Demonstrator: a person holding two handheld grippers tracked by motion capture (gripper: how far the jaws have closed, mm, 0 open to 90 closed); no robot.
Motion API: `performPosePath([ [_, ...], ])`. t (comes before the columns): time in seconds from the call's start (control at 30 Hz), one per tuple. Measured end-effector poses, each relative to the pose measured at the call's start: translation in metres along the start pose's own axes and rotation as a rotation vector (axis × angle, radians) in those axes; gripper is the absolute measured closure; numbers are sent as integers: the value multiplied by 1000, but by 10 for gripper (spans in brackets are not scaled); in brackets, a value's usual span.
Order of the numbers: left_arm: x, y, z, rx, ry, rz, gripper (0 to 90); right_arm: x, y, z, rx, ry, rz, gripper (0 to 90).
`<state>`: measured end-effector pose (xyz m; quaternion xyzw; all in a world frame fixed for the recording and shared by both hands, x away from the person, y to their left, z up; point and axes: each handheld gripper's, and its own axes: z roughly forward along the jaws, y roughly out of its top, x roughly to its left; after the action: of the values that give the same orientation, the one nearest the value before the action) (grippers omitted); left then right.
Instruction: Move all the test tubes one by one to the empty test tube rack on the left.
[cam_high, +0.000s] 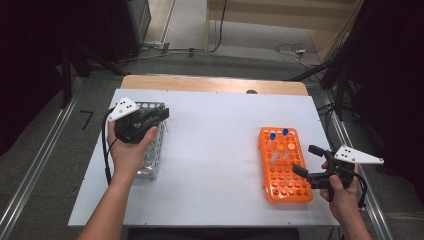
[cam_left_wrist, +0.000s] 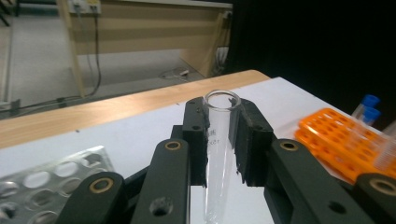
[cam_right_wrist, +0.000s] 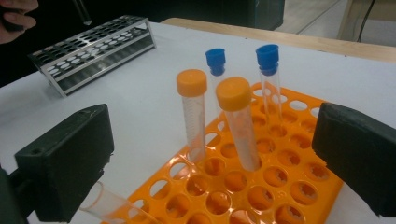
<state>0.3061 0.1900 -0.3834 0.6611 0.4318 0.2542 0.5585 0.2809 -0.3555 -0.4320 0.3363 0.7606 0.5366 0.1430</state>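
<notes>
My left gripper (cam_high: 161, 116) hovers over the far end of a metal tube rack (cam_high: 151, 156) at the table's left. In the left gripper view, the left gripper (cam_left_wrist: 223, 133) is shut on a clear uncapped glass test tube (cam_left_wrist: 217, 156), held upright with its rim above the pads. My right gripper (cam_high: 305, 160) stands open at the right side of an orange tube rack (cam_high: 286, 172). In the right gripper view the right gripper (cam_right_wrist: 212, 161) frames that orange rack (cam_right_wrist: 289, 186), which holds two orange-capped tubes (cam_right_wrist: 192, 112) and two blue-capped tubes (cam_right_wrist: 268, 70).
A clear uncapped tube (cam_right_wrist: 112, 205) leans in the orange rack by the right gripper's left jaw. The metal rack (cam_right_wrist: 93, 51) lies far off, with the other hand (cam_right_wrist: 14, 14) above it. A white sheet (cam_high: 215, 150) covers the wooden table.
</notes>
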Motion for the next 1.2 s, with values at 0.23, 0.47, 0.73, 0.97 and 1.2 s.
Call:
performPosePath([
  [0.23, 20, 15, 14, -30, 60, -6, 754, -9, -6, 0, 2, -16, 17, 0],
  [0.47, 38, 22, 31, -41, 119, -1, 754, -14, -9, -1, 2, -25, 29, 0],
  [0.73, 58, 14, 53, -38, 171, -25, 755, -16, -11, 0, 8, -26, 37, 0],
  [0.97, 70, 4, 68, -11, 214, -38, 755, -16, -11, 1, 4, -24, 39, 0],
  [1.2, 75, -2, 76, 19, 258, -35, 754, -17, -12, 1, 6, -23, 46, 0],
])
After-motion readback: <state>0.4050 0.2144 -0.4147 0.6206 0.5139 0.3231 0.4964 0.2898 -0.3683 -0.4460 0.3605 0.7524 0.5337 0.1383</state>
